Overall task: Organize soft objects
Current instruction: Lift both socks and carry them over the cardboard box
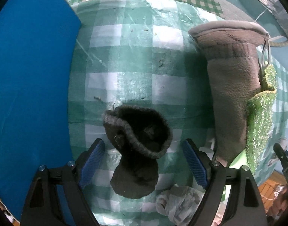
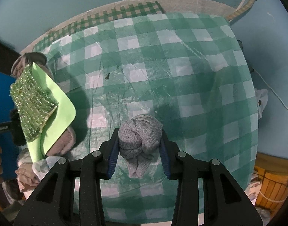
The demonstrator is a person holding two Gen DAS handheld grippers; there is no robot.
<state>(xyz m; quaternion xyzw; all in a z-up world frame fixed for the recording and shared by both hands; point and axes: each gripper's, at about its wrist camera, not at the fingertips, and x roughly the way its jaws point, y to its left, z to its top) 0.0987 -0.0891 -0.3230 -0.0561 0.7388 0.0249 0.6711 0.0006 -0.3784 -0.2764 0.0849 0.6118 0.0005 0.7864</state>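
A rolled grey sock (image 2: 140,135) is pinched between the blue-padded fingers (image 2: 112,158) of the right gripper (image 2: 139,145), both pads pressed against its sides; its loose tail hangs toward 6 o'clock between them, above the green-and-white checked surface (image 2: 191,75).

The fingers (image 1: 92,160) of the left gripper (image 1: 144,150) are spread wide. A dark fuzzy sock (image 1: 138,146) is seen lying on the surface between them, its open cuff toward 12 o'clock and its toe toward 6 o'clock; neither pad is touching it.

In the left wrist view, at 3 o'clock of the dark sock and well apart from it, a brown fleece mitt (image 1: 232,86) is laid lengthwise with a glittery green scrub pad (image 1: 260,124) resting along its right side. A crumpled plastic bag (image 1: 177,203) lies near 5 o'clock, just beside the sock's toe. A blue panel (image 1: 31,94) bounds the surface at 9 o'clock.

In the right wrist view, the scrub pad is seen at 9 o'clock on a light green sheet (image 2: 63,109), which lies over the mitt. The surface ahead of the grey sock, toward 12 o'clock, bears only small dark specks (image 2: 107,75).
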